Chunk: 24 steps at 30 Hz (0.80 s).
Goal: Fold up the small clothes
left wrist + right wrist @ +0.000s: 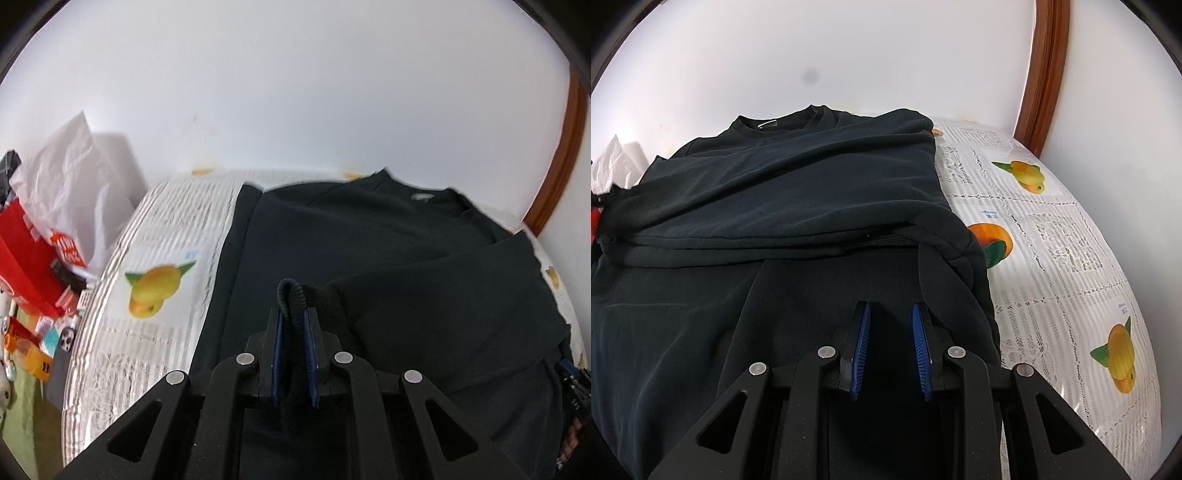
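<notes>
Left wrist view: left gripper (293,314) pinched tight on a ribbed cuff (291,295) of the black sweatshirt (388,266), cuff raised just above the cloth. Sweatshirt spread across the table (155,332), collar (421,197) toward the wall, one sleeve already laid across the body. Fruit-print tablecloth bare to the left of the garment. Beyond the table edge, clutter: red box (26,266), white bag (70,177), phone (64,339), small packets lower down. None of it touching the garment. Blue of the other tool just visible at the far right edge. Right wrist view: right gripper (890,332) parted a little, blue pads (862,343) resting on or just above the lower body of the sweatshirt; whether any cloth sits between them, impossible to tell against the black. Across the middle, a stacked fold edge with a ribbed band peeking out, sleeve lying over the chest, collar (786,120) near the wall. Wooden frame (1043,74) at the far right, well apart. Judged so: roughly mid-task, sleeves being brought in, bottom-to-top fold and final squaring not yet done. Nothing in the way on the table; dark cloth on dark cloth likely the main trouble for finding edges.
</notes>
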Motion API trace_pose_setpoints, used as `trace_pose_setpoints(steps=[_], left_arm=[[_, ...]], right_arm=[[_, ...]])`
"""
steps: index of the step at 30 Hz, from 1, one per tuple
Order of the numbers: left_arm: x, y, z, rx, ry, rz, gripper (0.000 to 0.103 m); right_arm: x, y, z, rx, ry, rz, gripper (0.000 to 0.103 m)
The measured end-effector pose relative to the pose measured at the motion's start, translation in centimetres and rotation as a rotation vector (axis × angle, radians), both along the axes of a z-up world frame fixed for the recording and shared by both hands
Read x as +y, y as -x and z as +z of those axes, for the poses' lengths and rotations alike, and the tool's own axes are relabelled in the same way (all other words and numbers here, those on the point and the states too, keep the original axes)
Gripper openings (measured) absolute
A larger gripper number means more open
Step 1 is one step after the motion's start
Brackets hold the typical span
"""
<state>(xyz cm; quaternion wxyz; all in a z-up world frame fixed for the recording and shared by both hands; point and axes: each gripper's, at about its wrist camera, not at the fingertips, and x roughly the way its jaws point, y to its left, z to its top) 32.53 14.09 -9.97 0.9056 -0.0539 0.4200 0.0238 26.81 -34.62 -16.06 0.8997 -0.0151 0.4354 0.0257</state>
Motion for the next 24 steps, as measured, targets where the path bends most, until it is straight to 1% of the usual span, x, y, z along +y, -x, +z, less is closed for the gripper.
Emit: trace_pose_setpoints(steps=[1, 3, 7, 10, 16, 19, 22, 23, 24], left_arm=[[0.2, 0.0, -0.3, 0.008, 0.003, 0.008, 0.011], [0.5, 0.2, -0.7, 0.017, -0.015, 0.028, 0.011], [1.4, 0.7, -0.4, 0.013, -0.022, 0.049, 0.011], [1.5, 1.6, 0.2, -0.004, -0.035, 0.046, 0.011], [0.7, 4.5, 1.5, -0.057, -0.05, 0.003, 0.011], [0.5, 6.2, 1.8, -0.055, -0.02, -0.037, 0.011], [0.2, 8.3, 1.8, -0.042, -0.032, -0.058, 0.011], [0.2, 9.0, 1.9, -0.039, -0.026, -0.074, 0.011], [0.3, 10.0, 1.9, -0.037, -0.026, -0.086, 0.011]], right_arm=[[0.0, 0.0, 0.0, 0.0, 0.0, 0.0, 0.024], [0.0, 0.0, 0.0, -0.002, 0.001, 0.0, 0.024], [0.0, 0.0, -0.1, -0.002, 0.001, 0.0, 0.024], [0.0, 0.0, -0.1, -0.003, 0.001, 0.0, 0.024], [0.0, 0.0, -0.1, -0.002, 0.0, 0.001, 0.025], [0.0, 0.1, -0.1, 0.005, -0.011, 0.003, 0.028], [-0.4, 1.1, 0.7, 0.021, -0.025, -0.006, 0.032], [-0.6, 1.6, 1.1, 0.018, -0.037, -0.008, 0.036], [-1.0, 2.8, 1.8, 0.005, -0.055, -0.016, 0.043]])
